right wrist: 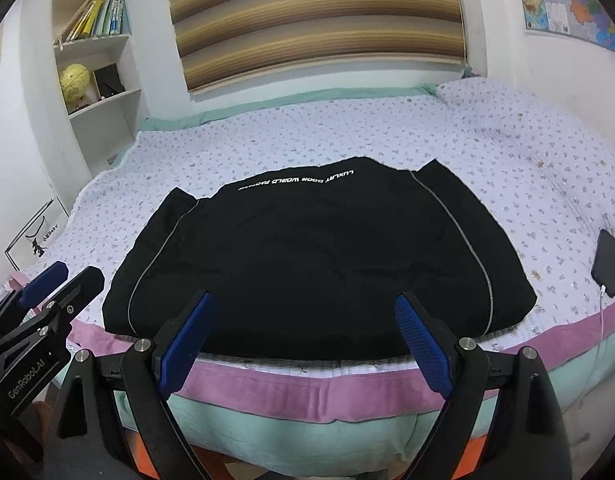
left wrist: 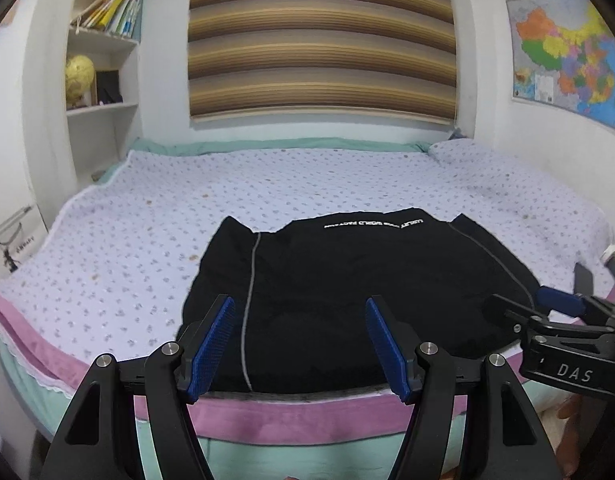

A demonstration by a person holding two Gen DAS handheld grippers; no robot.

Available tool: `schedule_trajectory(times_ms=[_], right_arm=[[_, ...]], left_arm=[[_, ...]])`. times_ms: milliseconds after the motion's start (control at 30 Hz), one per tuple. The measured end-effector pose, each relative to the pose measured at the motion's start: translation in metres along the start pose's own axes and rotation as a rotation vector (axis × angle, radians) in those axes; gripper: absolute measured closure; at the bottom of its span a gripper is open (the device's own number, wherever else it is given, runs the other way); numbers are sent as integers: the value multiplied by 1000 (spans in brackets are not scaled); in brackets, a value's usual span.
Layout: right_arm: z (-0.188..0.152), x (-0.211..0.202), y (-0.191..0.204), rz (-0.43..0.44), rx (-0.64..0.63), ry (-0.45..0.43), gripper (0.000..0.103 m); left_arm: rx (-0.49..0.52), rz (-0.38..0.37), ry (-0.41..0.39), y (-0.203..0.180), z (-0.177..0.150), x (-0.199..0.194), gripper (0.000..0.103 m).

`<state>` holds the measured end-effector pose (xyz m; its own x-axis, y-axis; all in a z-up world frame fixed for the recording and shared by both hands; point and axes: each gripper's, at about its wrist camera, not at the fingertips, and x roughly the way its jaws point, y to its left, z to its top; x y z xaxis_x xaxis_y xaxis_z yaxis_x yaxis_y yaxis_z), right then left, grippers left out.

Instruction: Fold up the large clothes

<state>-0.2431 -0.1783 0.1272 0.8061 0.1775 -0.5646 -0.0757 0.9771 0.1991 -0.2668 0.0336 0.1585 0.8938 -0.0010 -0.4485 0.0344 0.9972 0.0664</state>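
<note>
Black jacket (right wrist: 307, 256) flat on bed (right wrist: 387, 128); left gripper (left wrist: 299, 344), right gripper (right wrist: 303, 340) wide, empty

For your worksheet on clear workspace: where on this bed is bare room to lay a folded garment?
Free: the bedspread between the black garment and the far wall, and the stretch left of it toward the bookshelf. Crowded: the right side, where a phone lies charging, and the near edge by both grippers.
</note>
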Motion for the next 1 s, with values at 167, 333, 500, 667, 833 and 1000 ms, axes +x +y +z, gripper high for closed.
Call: schedule_trajectory(times_ms=[167,333,500,667,833,1000], right_arm=[[-2,1,-4,1,8,10,10],[-4,0,-7,-1,22,10,10],[-4,1,-13,-3,26,18,10],[-5,4,-15,11,42,32,10],[-5,7,-16,4,41,38,10],[-5,9,-17,-9,48,41,10]], left_arm=[[16,-6,7,-6,-3,0,34],[23,-9,18,-12,-5,1,34],[13,-19,38,-11,-6,5,34],[-2,-12,55,-8,-7,9,34],[-2,14,60,-8,-7,9,34],[12,37,44,-10,-6,8,34]])
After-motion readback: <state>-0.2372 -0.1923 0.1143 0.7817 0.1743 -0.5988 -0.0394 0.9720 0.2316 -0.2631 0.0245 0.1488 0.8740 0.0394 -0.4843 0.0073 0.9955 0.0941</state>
